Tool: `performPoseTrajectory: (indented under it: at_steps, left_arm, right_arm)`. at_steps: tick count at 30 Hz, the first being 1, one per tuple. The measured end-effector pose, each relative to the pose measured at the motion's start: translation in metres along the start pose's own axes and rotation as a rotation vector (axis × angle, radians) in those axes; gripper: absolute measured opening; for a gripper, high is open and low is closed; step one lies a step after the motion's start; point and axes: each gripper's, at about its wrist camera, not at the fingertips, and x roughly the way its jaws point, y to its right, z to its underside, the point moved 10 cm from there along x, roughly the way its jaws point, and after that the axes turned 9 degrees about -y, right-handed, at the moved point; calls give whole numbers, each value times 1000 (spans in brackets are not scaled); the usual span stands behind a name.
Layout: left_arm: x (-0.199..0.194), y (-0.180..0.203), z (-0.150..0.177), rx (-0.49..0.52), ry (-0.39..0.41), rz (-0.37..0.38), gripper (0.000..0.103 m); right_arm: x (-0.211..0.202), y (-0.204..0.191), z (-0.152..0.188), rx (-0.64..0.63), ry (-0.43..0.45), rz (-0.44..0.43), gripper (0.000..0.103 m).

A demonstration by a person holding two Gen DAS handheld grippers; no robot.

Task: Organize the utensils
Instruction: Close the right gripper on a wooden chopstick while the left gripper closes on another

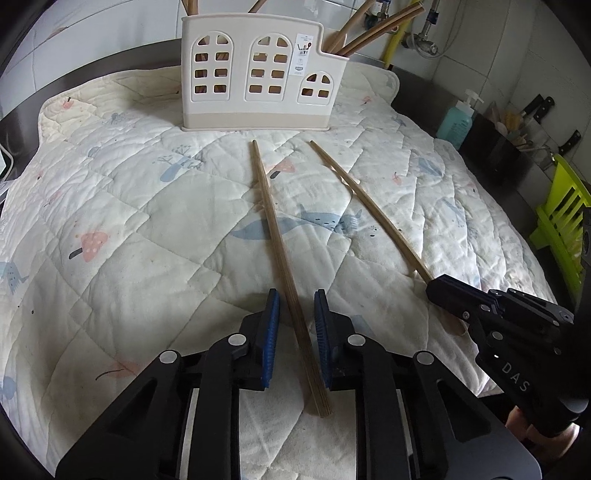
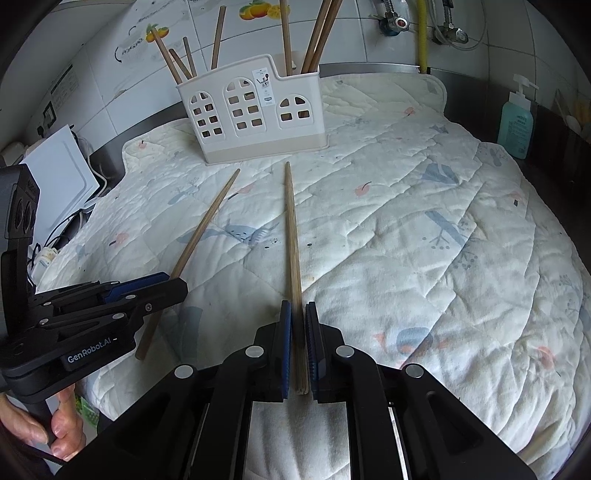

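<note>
1. On the quilted cloth (image 1: 129, 206) that covers the counter (image 1: 417, 85), two wooden chopsticks lie in front of me, both with their thin tips pointing toward the utensil holder (image 1: 255, 74).
2. My left gripper (image 1: 297, 295) is down over the thick end of the left chopstick (image 1: 273, 221). The stick runs between the blue pads (image 1: 271, 332), with a gap showing on its left side, so the jaws are not clamped on it.
3. From the right wrist view, that left gripper comes in from the side, and a hand (image 2: 44, 432) is wrapped round its handle.
4. My right gripper (image 2: 297, 306) is closed on the right chopstick (image 2: 291, 229), with both pads tight against its thick end.
5. Whether that stick is off the cloth or resting on it, I cannot tell.
6. The two sticks sit apart and fan out a little, closer at the tips than at the gripped ends.
7. The cream holder, with its window-shaped cut-outs, stands upright at the far side of the cloth, just beyond the tips and not touching them.
8. Several more chopsticks (image 2: 314, 33) already stand in it, leaning at different angles.
9. Off to the right, a teal soap bottle (image 2: 515, 122) stands on the bare counter, with a green rack (image 1: 557, 221) nearer me.
</note>
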Motion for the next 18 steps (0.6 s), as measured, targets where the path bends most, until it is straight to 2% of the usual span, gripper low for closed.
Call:
performPoseTrajectory:
  at_steps: [4, 12, 18]
  left_arm:
    - [-1, -3, 0, -7, 1, -12, 10]
    - [0, -2, 1, -11, -13, 4, 10]
    - [-1, -2, 0, -8, -6, -14, 9]
  right_arm:
    - [0, 0, 2, 4, -2, 0, 8]
    - [-1, 0, 5, 5, 0, 0, 8]
    - [-3, -1, 6, -6, 9, 15, 7]
